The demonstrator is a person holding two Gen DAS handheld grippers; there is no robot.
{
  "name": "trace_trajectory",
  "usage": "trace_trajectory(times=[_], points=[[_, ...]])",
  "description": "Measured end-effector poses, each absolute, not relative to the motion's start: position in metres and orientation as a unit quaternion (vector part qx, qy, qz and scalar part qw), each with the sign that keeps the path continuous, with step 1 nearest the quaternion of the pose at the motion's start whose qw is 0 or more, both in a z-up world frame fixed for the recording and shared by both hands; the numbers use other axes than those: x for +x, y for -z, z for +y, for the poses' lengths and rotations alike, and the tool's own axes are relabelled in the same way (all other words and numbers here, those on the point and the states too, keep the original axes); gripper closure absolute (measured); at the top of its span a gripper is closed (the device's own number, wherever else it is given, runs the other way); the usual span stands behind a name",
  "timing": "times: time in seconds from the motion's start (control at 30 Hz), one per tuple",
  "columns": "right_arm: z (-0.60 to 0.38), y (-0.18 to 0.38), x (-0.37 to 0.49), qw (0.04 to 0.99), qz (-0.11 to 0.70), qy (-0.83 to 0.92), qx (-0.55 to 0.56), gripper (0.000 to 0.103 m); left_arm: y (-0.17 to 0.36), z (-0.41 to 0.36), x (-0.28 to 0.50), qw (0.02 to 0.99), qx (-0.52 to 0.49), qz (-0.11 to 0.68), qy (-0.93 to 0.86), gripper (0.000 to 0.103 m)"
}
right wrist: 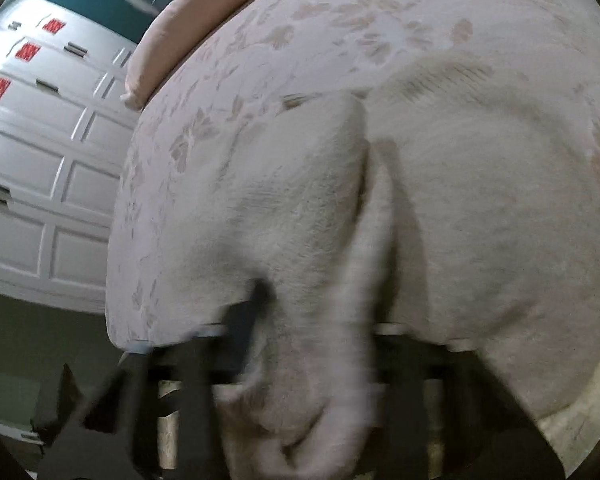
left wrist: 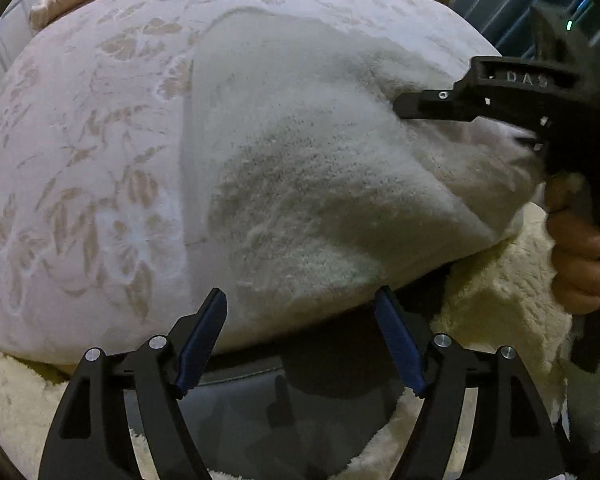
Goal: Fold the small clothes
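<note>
Nearest the left wrist camera, the left gripper (left wrist: pixel 300 344) is hanging with its jaws spread wide and nothing between the blue pads, just short of the near edge of the fluffy white garment (left wrist: pixel 300 168). The garment is lying on the floral bedspread (left wrist: pixel 80 168) of the bed, filling the middle of that view, with bare bedspread from about 8 to 11 o'clock of it. Toward 3 o'clock the right gripper (left wrist: pixel 412 106) is reaching in from the side, its jaws pinching the garment's right edge and drawing a flap up off the bed, the person's hand (left wrist: pixel 576 248) wrapped round the handle. In the right wrist view, which is blurred, that same lifted cloth is bunching between the right gripper's fingers at about 6 o'clock, with a raised crease running up the middle. A second cream fleece piece (left wrist: pixel 500 296) is lying at about 4 o'clock in the left view, partly under the lifted flap. The fold appears to be at an early or middle stage: one side is being carried over, nothing is lying as a finished flat packet, and the cream piece looks untouched. At 9 o'clock in the right view a white cabinet (right wrist: pixel 32 160) is standing with its drawers closed, so its contents cannot be told; no basket or bin is showing.
</note>
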State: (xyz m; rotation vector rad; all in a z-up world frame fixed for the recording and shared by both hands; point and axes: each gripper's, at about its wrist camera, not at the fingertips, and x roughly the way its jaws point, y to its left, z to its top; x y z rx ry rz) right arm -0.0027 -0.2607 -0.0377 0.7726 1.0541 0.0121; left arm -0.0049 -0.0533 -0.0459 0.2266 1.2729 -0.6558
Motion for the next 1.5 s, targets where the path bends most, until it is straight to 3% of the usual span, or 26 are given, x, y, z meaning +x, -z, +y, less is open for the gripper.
trace_trajectory(times=[0.23, 0.33, 0.4, 0.47, 0.7, 0.8, 1.03, 1.07, 1.1, 1.17, 1.3, 1.37, 1.5], points=[[-0.317, -0.055, -0.060, 0.855, 0.306, -0.078, 0.412, 0.090, 0.038, -0.059, -0.009, 0.771, 0.116, 0.551, 0.297, 0.030], [-0.339, -0.026, -0.070, 0.860, 0.355, 0.005, 0.367, 0.090, 0.041, -0.061, -0.003, 0.773, 0.111, 0.555, 0.287, 0.030], [-0.351, 0.032, -0.066, 0.831, 0.449, 0.092, 0.316, 0.089, 0.044, -0.066, -0.001, 0.770, 0.112, 0.558, 0.289, 0.029], [-0.353, 0.062, -0.070, 0.828, 0.457, 0.106, 0.308, 0.087, 0.047, -0.075, -0.002, 0.765, 0.126, 0.560, 0.292, 0.028], [-0.355, 0.031, -0.090, 0.840, 0.414, 0.123, 0.327, 0.076, 0.034, -0.066, -0.003, 0.767, 0.126, 0.558, 0.291, 0.029], [-0.346, 0.005, -0.107, 0.856, 0.402, 0.119, 0.303, 0.059, 0.008, -0.061, -0.010, 0.774, 0.124, 0.542, 0.303, 0.029], [-0.321, 0.022, -0.114, 0.839, 0.450, 0.066, 0.298, 0.053, -0.037, -0.068, 0.003, 0.810, 0.057, 0.493, 0.314, 0.027], [-0.317, 0.030, -0.111, 0.835, 0.462, 0.070, 0.289, 0.055, -0.033, -0.077, 0.011, 0.809, 0.054, 0.498, 0.306, 0.027], [-0.312, 0.036, -0.108, 0.833, 0.474, 0.076, 0.276, 0.077, -0.030, -0.082, 0.012, 0.809, 0.054, 0.500, 0.304, 0.027], [-0.311, 0.036, -0.109, 0.833, 0.471, 0.069, 0.281, 0.085, -0.023, -0.100, 0.016, 0.811, 0.072, 0.505, 0.287, 0.027], [-0.324, -0.010, -0.134, 0.870, 0.385, 0.033, 0.305, 0.087, -0.017, -0.125, 0.012, 0.814, 0.123, 0.490, 0.286, 0.027], [-0.334, -0.012, -0.138, 0.870, 0.380, 0.036, 0.311, 0.087, -0.011, -0.131, 0.012, 0.812, 0.130, 0.495, 0.282, 0.026], [-0.337, 0.064, -0.119, 0.810, 0.509, 0.083, 0.281, 0.086, 0.017, -0.140, 0.013, 0.792, 0.146, 0.527, 0.272, 0.023]])
